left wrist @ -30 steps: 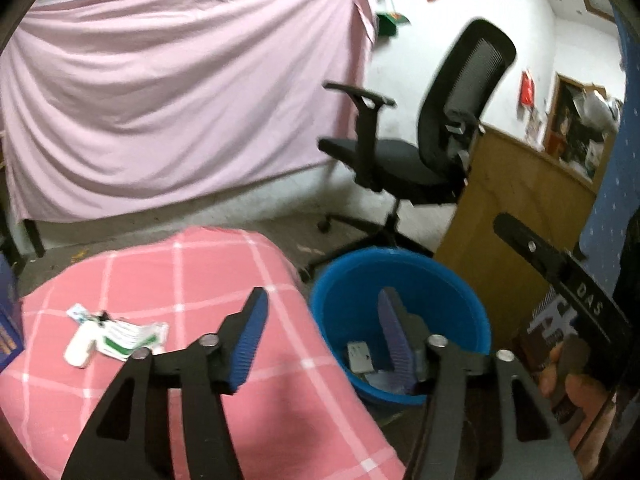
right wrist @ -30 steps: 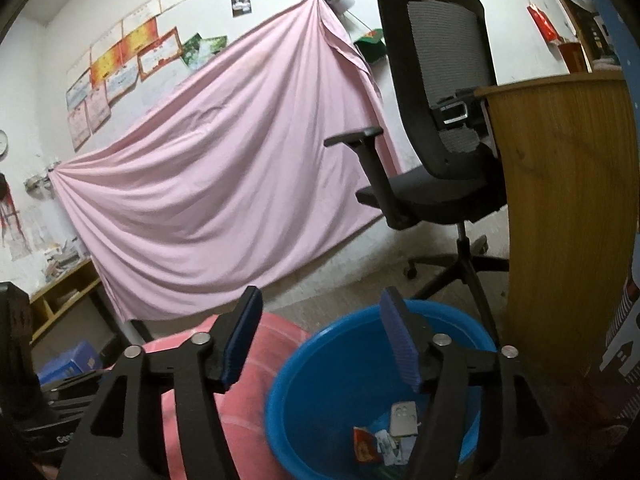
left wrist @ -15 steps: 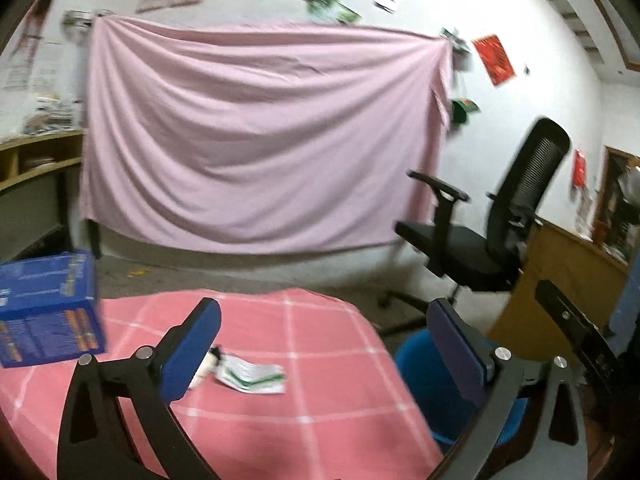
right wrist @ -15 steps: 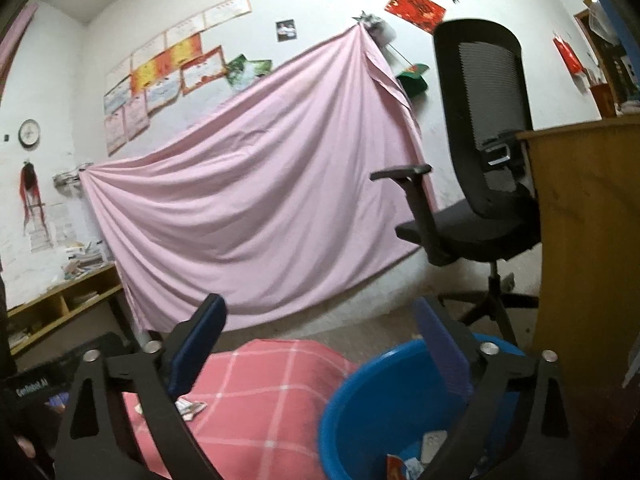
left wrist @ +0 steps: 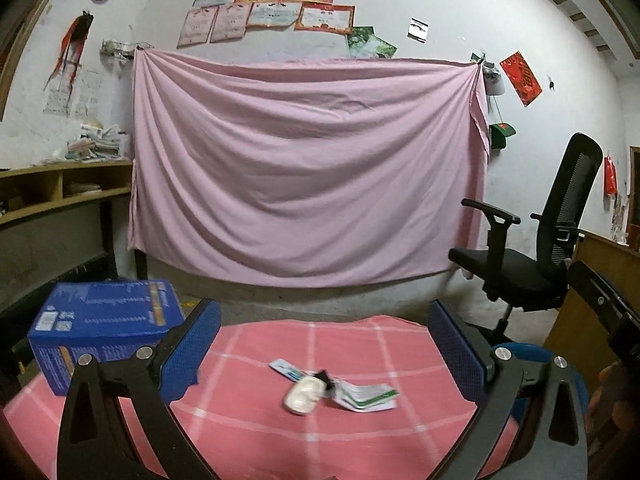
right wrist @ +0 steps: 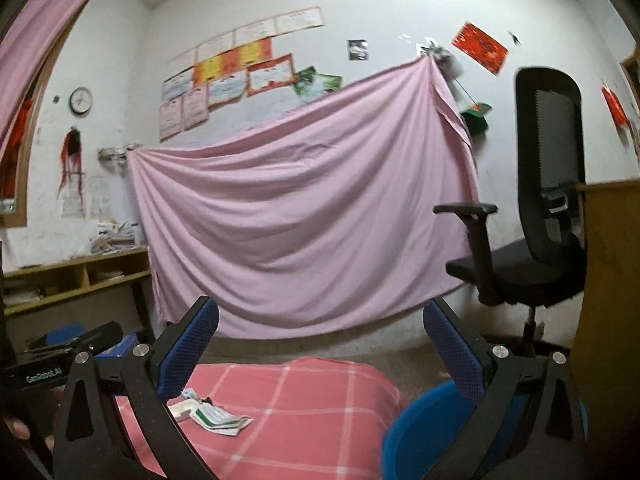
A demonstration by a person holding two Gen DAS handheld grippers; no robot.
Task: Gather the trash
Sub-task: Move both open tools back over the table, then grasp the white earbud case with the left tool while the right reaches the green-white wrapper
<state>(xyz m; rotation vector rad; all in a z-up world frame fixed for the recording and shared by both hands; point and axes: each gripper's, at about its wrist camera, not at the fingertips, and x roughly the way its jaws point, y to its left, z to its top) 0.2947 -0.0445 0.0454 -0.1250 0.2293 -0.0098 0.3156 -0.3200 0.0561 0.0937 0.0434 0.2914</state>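
Note:
A small pile of trash lies on the pink checked tablecloth: a white plastic case and a green-and-white paper wrapper. The wrapper also shows in the right wrist view. My left gripper is open and empty, held above and in front of the trash. My right gripper is open and empty, to the right of the trash, over the table's right end. The blue trash basin stands on the floor at the table's right; its rim shows in the left wrist view.
A blue cardboard box stands at the table's left end. A black office chair and a wooden desk are at the right. A pink sheet hangs on the back wall. Wooden shelves stand at the left.
Both grippers have opened wide and swung up and left from over the blue basin toward the table. The trash pile now lies ahead of the left gripper.

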